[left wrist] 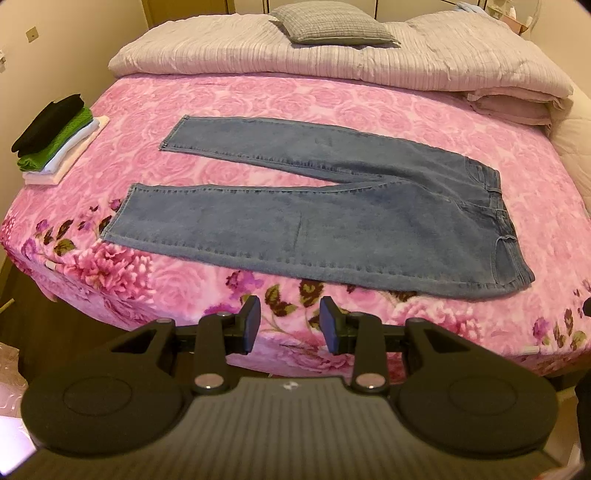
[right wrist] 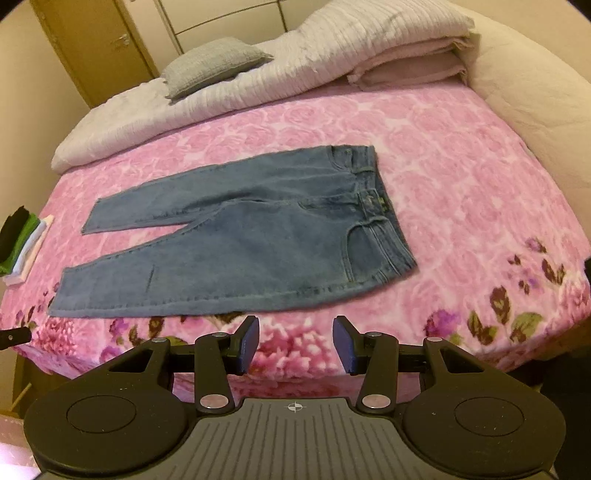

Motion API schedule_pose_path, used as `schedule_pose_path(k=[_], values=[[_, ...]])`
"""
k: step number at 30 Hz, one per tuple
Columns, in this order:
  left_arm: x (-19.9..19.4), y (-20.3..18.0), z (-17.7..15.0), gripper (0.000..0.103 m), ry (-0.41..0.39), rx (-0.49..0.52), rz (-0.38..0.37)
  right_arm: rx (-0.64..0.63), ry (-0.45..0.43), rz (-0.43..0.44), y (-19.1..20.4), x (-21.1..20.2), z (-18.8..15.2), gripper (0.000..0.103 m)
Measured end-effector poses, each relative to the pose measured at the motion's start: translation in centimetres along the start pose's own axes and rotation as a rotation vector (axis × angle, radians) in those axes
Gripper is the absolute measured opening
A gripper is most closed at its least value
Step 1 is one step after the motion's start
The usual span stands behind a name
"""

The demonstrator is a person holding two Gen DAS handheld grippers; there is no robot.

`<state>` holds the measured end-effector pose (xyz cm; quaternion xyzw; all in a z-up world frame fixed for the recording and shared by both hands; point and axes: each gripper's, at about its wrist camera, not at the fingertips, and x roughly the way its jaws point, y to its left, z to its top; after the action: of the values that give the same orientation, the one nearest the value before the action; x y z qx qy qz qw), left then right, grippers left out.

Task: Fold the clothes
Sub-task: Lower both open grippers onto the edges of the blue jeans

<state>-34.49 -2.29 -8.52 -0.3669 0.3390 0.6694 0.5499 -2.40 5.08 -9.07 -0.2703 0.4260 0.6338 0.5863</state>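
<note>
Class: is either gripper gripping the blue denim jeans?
No: the blue denim jeans lie flat, untouched, beyond both open grippers.

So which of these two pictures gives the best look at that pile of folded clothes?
The left wrist view: the pile of folded clothes sits whole at the bed's left side, its black, green and white layers distinct. In the right wrist view the pile is squeezed against the left edge.

A pink rose-patterned blanket [left wrist: 258,96] covers the bed. Along its far edge lies a folded pale ribbed quilt [left wrist: 369,59], and on that quilt rests a small grey cushion [left wrist: 332,24]. Beyond the quilt stand wooden wardrobe doors [right wrist: 110,44]. A cream padded bed frame [right wrist: 535,103] borders the blanket's right side.
</note>
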Motion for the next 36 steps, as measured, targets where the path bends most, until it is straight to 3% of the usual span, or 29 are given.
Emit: schedule_pose_path(k=[9,17,25,32,36], values=[[1.5,0.5,0.5,0.031,0.021,-0.008,-0.038,-0.043,0.022,0.023,1.2,1.7,0.9,0.046],[6.8,-0.2,3.3,0.031,0.059,0.037,-0.117,0.003,0.113,0.012,0.6,6.1,2.0,0.046],[16.6,-2.3,11.6,0.031,0.099,0.139,-0.231,0.101,0.190,-0.062,-1.9,12.0,5.7,0.046],[26.0,-3.8,20.2,0.031,0.067,0.260,-0.310,0.076,0.232,-0.111,-3.0,19.7,12.5,0.046],[31.1,-4.9,24.1,0.031,0.040,0.290,-0.313,0.074,0.210,-0.078,-3.5,24.6,16.4,0.046]])
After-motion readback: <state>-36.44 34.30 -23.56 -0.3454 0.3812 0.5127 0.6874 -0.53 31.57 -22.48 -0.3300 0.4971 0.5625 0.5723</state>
